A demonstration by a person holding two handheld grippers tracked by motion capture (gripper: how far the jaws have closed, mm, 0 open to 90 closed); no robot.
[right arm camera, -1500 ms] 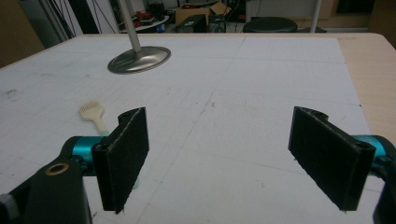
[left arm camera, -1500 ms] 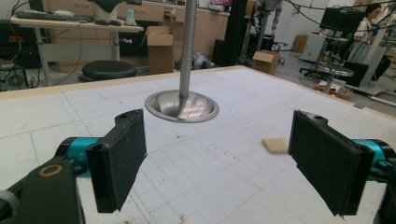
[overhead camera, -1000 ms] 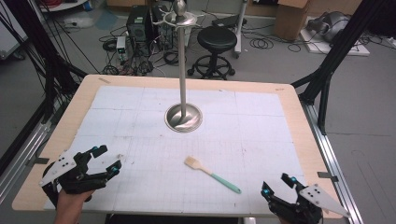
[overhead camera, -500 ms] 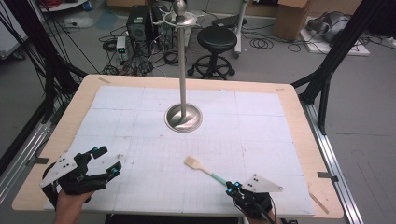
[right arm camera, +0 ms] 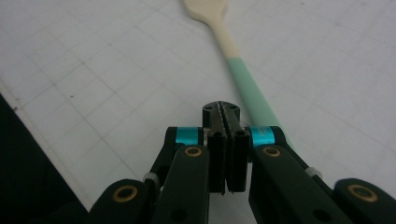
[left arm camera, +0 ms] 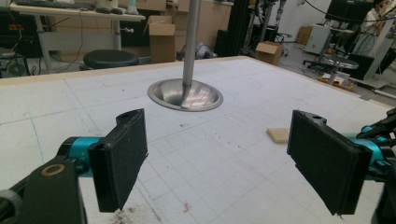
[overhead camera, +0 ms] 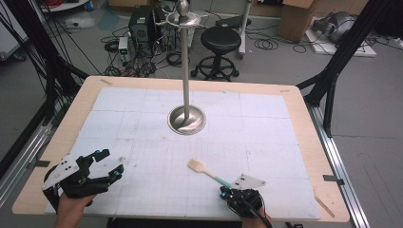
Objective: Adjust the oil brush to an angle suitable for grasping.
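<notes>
The wooden spatula with the mint-green handle (overhead camera: 207,173) lies flat on the white gridded mat (overhead camera: 142,114), near the bench's front edge and a little right of its middle, blade toward the centre and handle running back toward my right gripper (overhead camera: 227,193). In the right gripper view the spatula's handle (right arm camera: 247,84) passes just beside my tips, on their right, rather than between them. My right jaws have just been closing and now sit pressed together with nothing caught in them, so I judge this a missed or early pinch: to lift the spatula I would need to spread again and straddle the handle.

My left gripper (overhead camera: 105,164) hovers at the front left corner, jaws spread wide and empty, pointing inward across the mat; it looks parked there, out of the way. From its own view the pale blade (left arm camera: 278,134) lies ahead to the right.

Beyond the spatula, at the bench's middle, stands a tall polished metal pole on a round dished base (overhead camera: 187,119), with hooks at its top, likely where the utensil could hang.

The mat is scuffed, on a pale wooden bench (overhead camera: 304,102). Behind it are a black stool (overhead camera: 220,40), cables, computer cases and cardboard boxes on a grey floor.
</notes>
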